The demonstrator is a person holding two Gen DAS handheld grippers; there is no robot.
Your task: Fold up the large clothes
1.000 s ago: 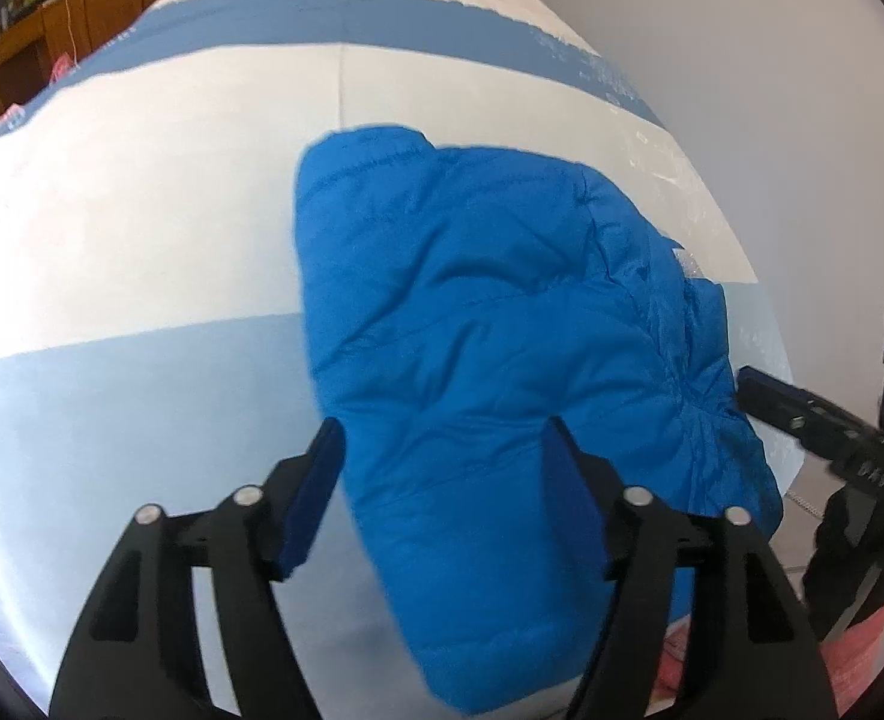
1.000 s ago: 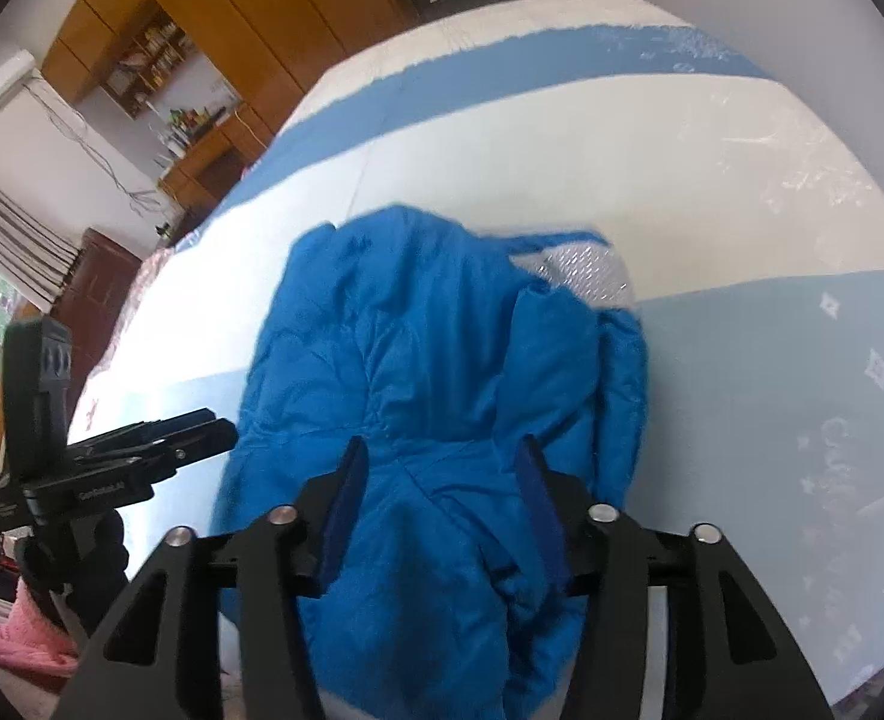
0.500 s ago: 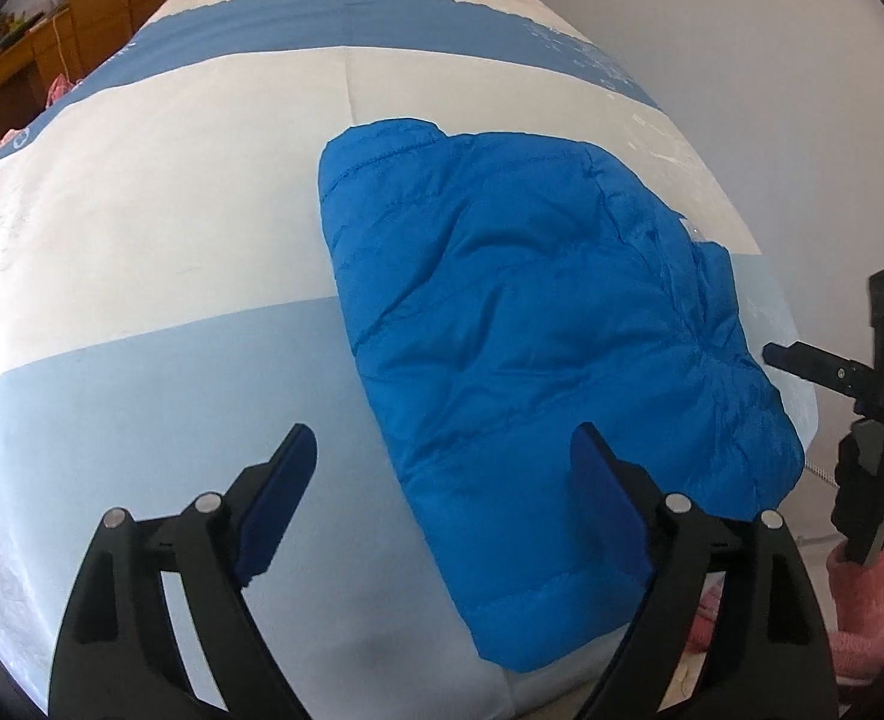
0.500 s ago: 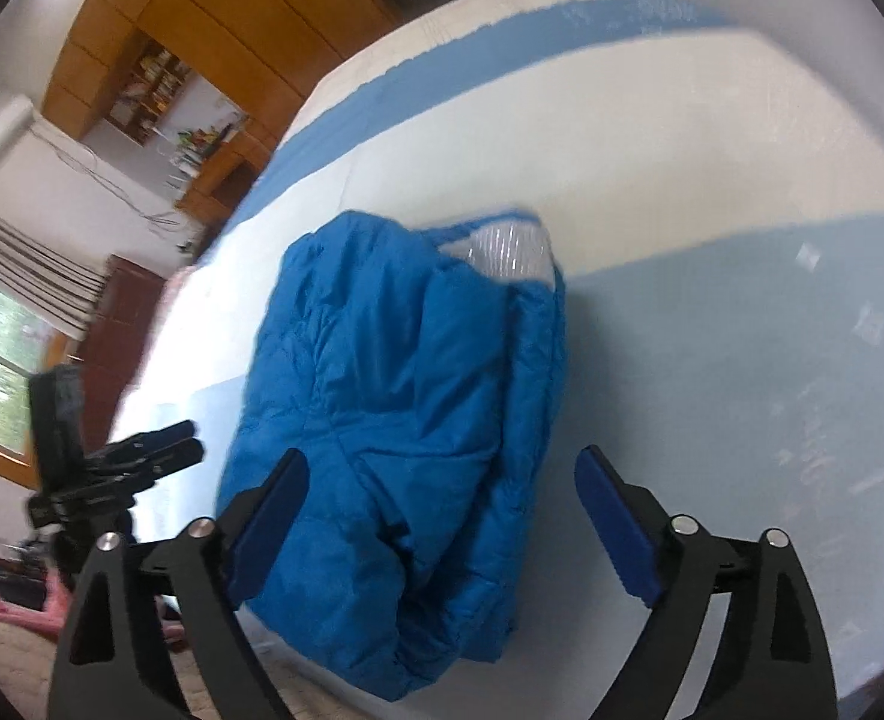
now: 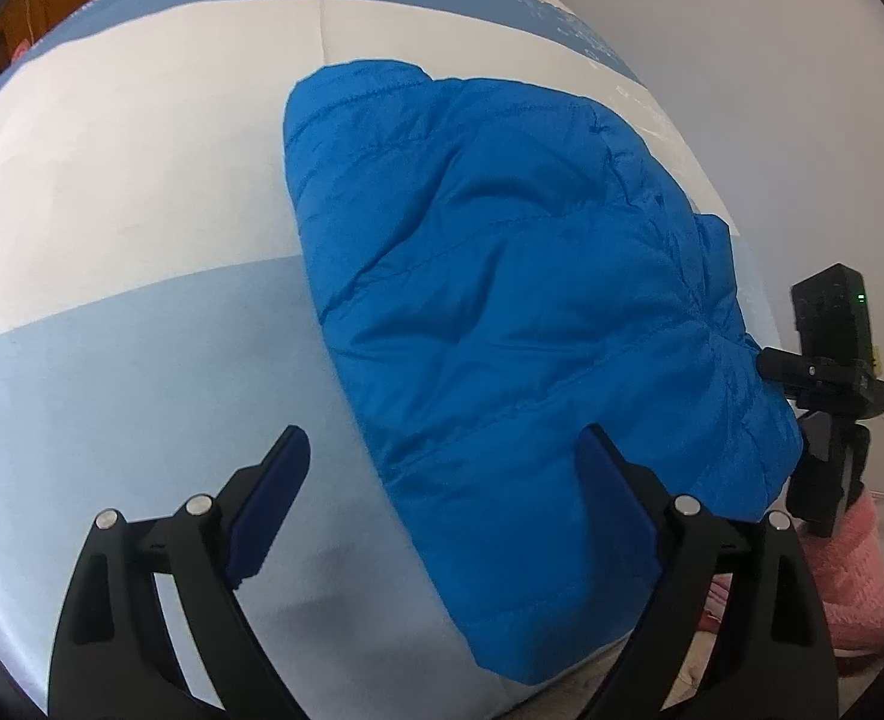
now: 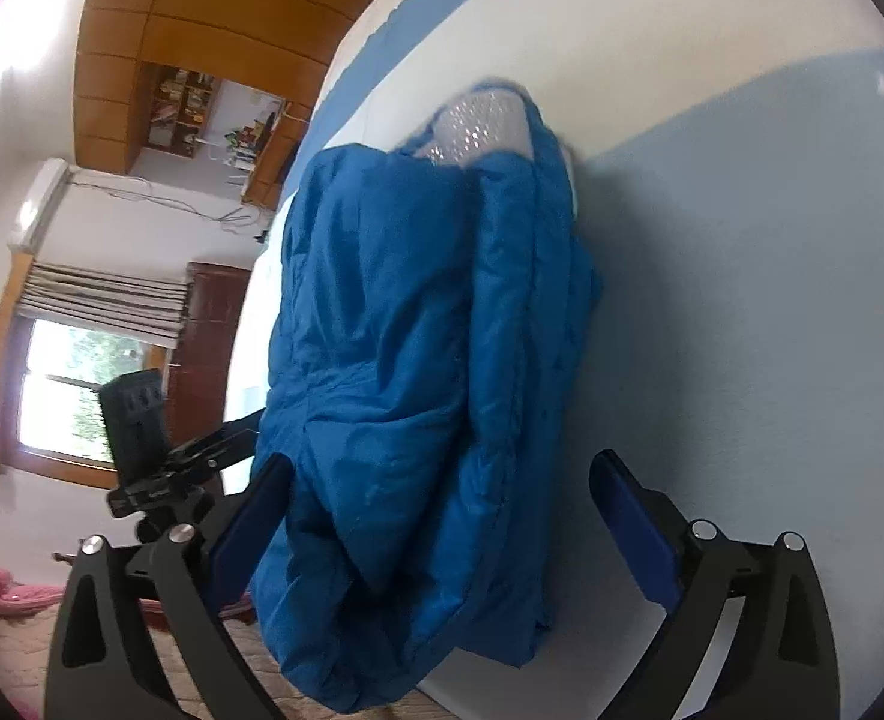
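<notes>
A blue quilted puffer jacket (image 5: 520, 312) lies folded into a compact bundle on a bed with white and blue stripes (image 5: 123, 192). Its near end hangs over the bed's edge. My left gripper (image 5: 442, 498) is open and empty, held above the jacket's near left edge. In the right wrist view the jacket (image 6: 417, 360) shows a silver lining (image 6: 478, 126) at its far end. My right gripper (image 6: 442, 516) is open and empty, its jaws wide on either side of the jacket's near end, not touching it.
A black camera on a tripod stands by the bed's edge (image 5: 832, 372), also in the right wrist view (image 6: 141, 450). Pink cloth (image 5: 856, 588) lies on the floor below. Wooden cabinets (image 6: 201, 12) and a window (image 6: 69, 390) are to the left. A grey wall (image 5: 742, 30) is to the right.
Both grippers let go of the jacket, opened wide and drew back. The right wrist view has tilted and swung round to the left. The jacket stays folded on the bed.
</notes>
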